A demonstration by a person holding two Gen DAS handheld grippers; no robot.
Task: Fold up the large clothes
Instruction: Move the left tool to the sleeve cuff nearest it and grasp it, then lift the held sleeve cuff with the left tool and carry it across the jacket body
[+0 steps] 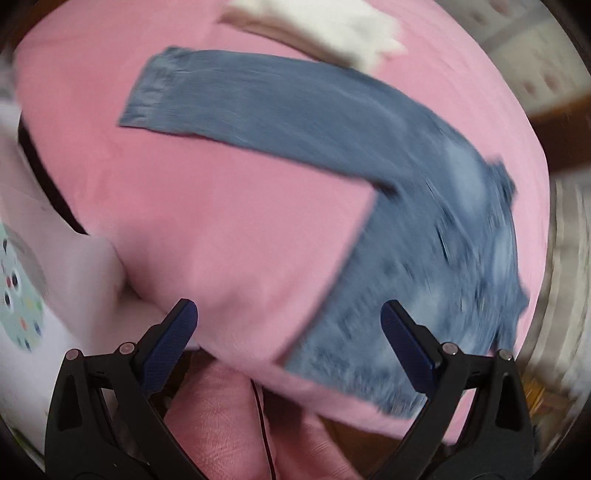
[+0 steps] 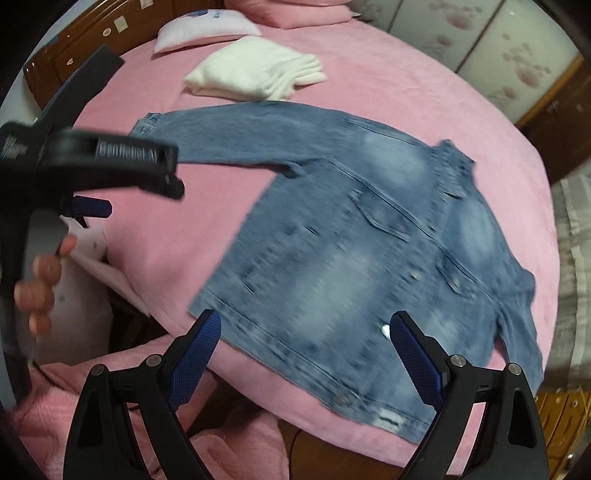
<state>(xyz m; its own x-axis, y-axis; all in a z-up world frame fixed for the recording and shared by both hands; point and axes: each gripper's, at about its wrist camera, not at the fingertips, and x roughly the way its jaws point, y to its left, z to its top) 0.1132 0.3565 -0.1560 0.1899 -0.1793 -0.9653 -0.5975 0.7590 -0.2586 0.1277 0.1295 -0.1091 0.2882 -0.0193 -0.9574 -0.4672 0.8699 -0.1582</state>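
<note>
Denim jacket (image 2: 369, 258) spread flat on the pink bed (image 2: 184, 240), unfolded.
Both tools, left tool (image 1: 288, 343) and right tool (image 2: 304, 354), hover spread wide and empty; a shallow pinch at the hem ahead risks catching bedcover too.

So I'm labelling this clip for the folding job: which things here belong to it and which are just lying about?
Belongs to the job:
- blue faded denim jacket, spread flat on the bed
- left gripper, open
- right gripper, open

Just lying about:
- folded white knit garment
- white printed pillow
- pink bed cover, the work surface
</note>
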